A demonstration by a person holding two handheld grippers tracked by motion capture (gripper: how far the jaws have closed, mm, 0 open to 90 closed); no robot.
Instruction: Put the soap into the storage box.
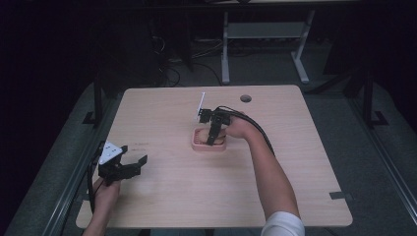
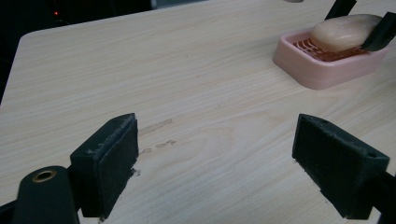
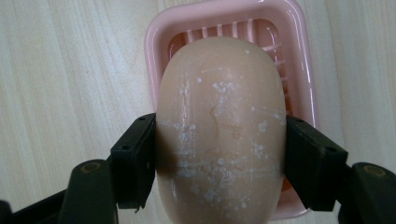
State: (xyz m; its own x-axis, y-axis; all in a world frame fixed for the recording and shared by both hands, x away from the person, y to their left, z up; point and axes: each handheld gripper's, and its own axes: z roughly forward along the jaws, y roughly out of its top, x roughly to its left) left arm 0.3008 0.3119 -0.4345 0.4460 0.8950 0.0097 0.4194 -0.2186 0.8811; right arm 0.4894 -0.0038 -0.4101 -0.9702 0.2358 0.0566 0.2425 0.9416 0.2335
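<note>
A pink soap dish (image 1: 197,145) sits at the middle of the wooden table (image 1: 167,191). My right gripper (image 1: 212,138) reaches down into it from the right, shut on a beige oval soap bar (image 3: 221,130); both jaws press the bar's sides just over the ribbed dish (image 3: 299,60). In the left gripper view the soap (image 2: 343,31) rests low in the dish (image 2: 322,70), with the right gripper's fingers (image 2: 382,33) beside it. My left gripper (image 1: 132,162) hovers near the table's front left corner, open, with bare wood between its pads (image 2: 112,161).
A round cable hole (image 1: 246,98) lies near the table's far edge. A white marker stick (image 1: 201,102) rises from the right gripper. Faint scuff marks (image 2: 156,135) show on the wood ahead of the left gripper. Desk legs (image 1: 225,49) stand on the floor beyond.
</note>
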